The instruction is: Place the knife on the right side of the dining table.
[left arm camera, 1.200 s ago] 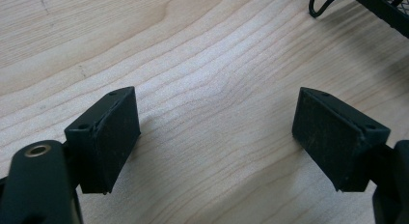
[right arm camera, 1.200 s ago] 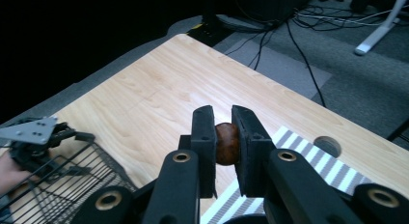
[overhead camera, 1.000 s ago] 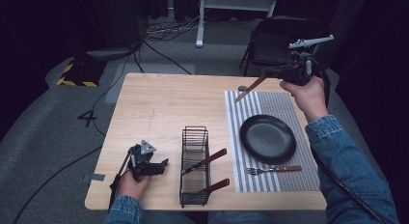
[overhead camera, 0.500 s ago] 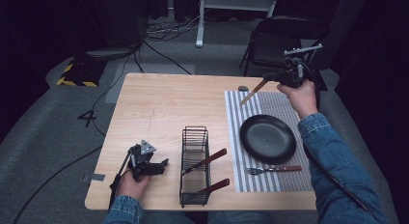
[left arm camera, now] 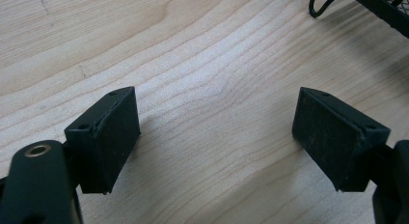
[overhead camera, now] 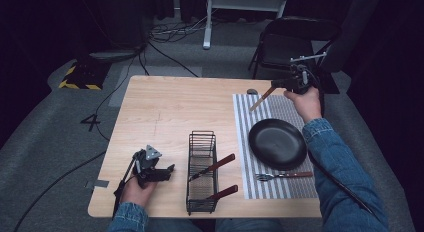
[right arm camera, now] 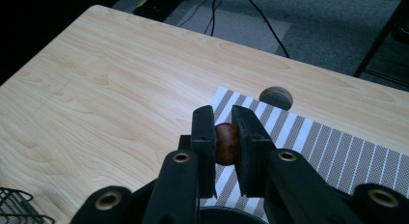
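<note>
The right tongs [overhead camera: 278, 84] are clamped on the brown wooden handle of a utensil [overhead camera: 262, 97] — probably a knife or spoon; its working end cannot be made out. It hangs slanted over the far left corner of the striped placemat [overhead camera: 295, 110], apparently for setting down beside the black plate [overhead camera: 278, 143]. A fork [overhead camera: 283, 175] already lies on the placemat in front of the plate, so this looks like a place setting. Two more wooden-handled pieces remain in the wire basket [overhead camera: 202, 142], the likely source.

The left tongs [overhead camera: 169, 170] rest idle on the desk [overhead camera: 165, 112], jaws wide and empty.

The right gripper view shows the handle end [right arm camera: 226, 143] pinched squarely between the pads — the high view cannot confirm this. The left gripper view shows bare wood between its pads [left arm camera: 115, 132].
</note>
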